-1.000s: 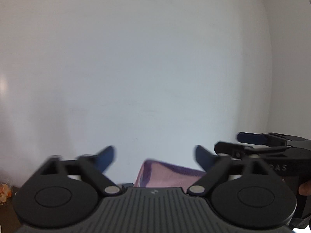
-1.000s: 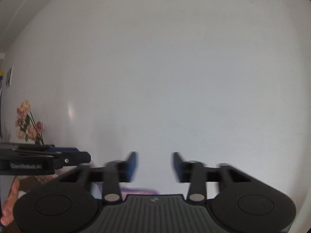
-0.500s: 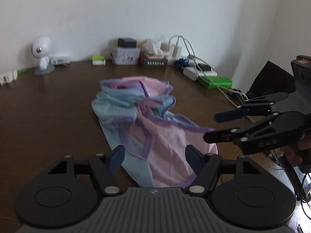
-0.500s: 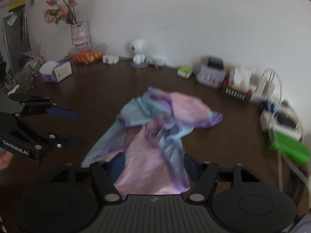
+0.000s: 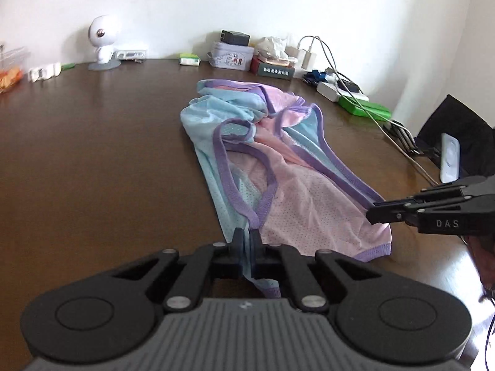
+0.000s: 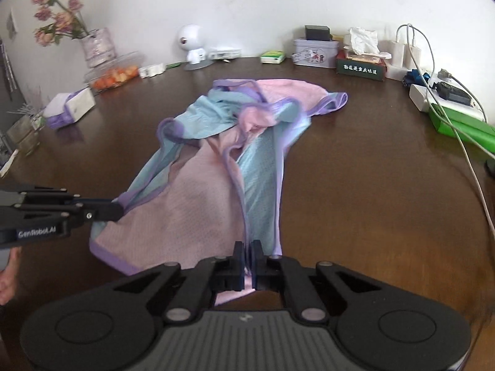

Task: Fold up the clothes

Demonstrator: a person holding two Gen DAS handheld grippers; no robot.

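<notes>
A pink and light-blue mesh tank top (image 5: 272, 167) with purple trim lies crumpled lengthwise on the dark wooden table (image 5: 92, 154). It also shows in the right wrist view (image 6: 216, 167). My left gripper (image 5: 247, 237) is shut on the garment's near edge at the blue side. My right gripper (image 6: 247, 249) is shut on the near edge at the pink and blue seam. The right gripper shows in the left wrist view (image 5: 371, 213) at the garment's right corner. The left gripper shows in the right wrist view (image 6: 119, 208) at its left corner.
Along the far edge stand a white toy robot (image 5: 102, 40), a tin box (image 5: 232, 57), a tissue box (image 6: 360, 65), chargers and cables (image 6: 414, 52), a green box (image 6: 464, 125), a flower vase (image 6: 96, 46) and a fruit tray (image 6: 114, 75). A tissue pack (image 6: 69, 105) lies left.
Both grippers were open above the garment half a second ago. They have come down to its near edge and shut on the cloth. A second ago they faced the wall.
</notes>
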